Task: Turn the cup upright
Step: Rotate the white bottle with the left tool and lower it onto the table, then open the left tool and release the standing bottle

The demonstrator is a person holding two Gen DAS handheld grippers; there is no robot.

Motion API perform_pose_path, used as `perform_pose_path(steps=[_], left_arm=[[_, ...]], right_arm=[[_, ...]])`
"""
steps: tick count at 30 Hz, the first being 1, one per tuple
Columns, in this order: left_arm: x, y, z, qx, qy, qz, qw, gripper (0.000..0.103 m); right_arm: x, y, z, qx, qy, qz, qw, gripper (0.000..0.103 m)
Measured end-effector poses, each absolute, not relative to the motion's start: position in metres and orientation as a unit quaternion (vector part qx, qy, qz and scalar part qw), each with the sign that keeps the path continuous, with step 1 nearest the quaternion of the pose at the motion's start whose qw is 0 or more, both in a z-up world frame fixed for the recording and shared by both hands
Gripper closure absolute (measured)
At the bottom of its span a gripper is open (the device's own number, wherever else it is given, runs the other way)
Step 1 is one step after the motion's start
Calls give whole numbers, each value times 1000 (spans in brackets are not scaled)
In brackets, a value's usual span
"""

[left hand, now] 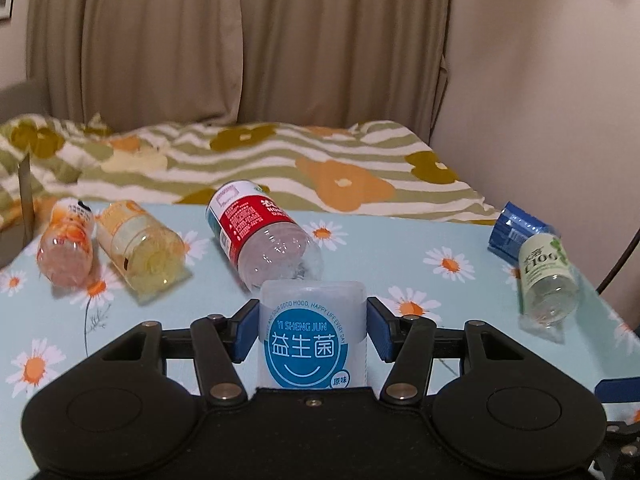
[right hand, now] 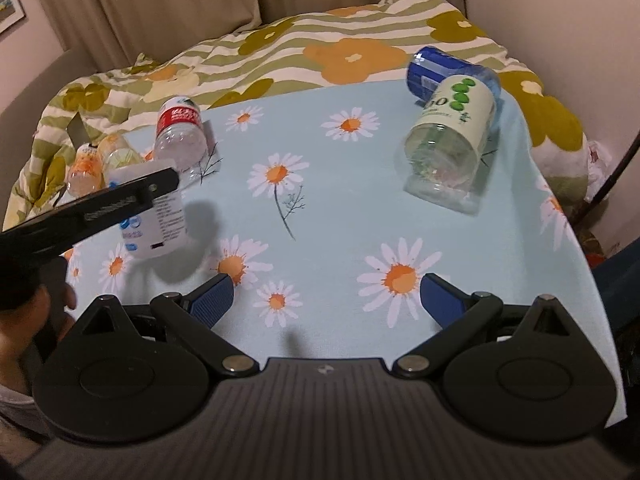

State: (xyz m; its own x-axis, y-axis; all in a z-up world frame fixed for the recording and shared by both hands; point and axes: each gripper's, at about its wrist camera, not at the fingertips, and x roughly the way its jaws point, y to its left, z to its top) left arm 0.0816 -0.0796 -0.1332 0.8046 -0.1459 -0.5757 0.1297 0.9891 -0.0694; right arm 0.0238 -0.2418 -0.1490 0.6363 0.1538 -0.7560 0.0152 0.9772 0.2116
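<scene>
A white cup [left hand: 312,344] with a round blue label stands nearly upright between the blue pads of my left gripper [left hand: 313,320], which is shut on its sides. From the right wrist view the same cup [right hand: 160,220] leans slightly at the table's left side, just over the daisy cloth, with a black finger [right hand: 120,200] across it. I cannot tell whether its base touches the cloth. My right gripper [right hand: 326,296] is open above the near middle of the table with nothing between its fingers.
Several empty bottles lie on their sides: a red-labelled one [left hand: 260,232], an orange one [left hand: 66,248], a yellow one [left hand: 140,248], and a green-labelled one [right hand: 448,144] against a blue one [right hand: 436,66]. A flowered bed cover [left hand: 320,160] lies behind the table [right hand: 360,208].
</scene>
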Motion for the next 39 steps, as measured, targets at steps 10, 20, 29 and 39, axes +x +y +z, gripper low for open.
perform_pose_path(steps=[10,20,29,39], left_arm=[[59,-81,-138,0,296,-79,952,41],[43,-84,-135,15,321,-85,943,39],[34,-80,-119,30,318,-81,944,12],[12,-55,-59,28,309,-77,948,3]], right_arm=[[22,-227,-155,95,428,44,898,0],[14,-223,-149,97,419,35,902,0],[0,-222,-132,94,404,25,910,0],[-17,-214,-81,78,378,26,922,0]])
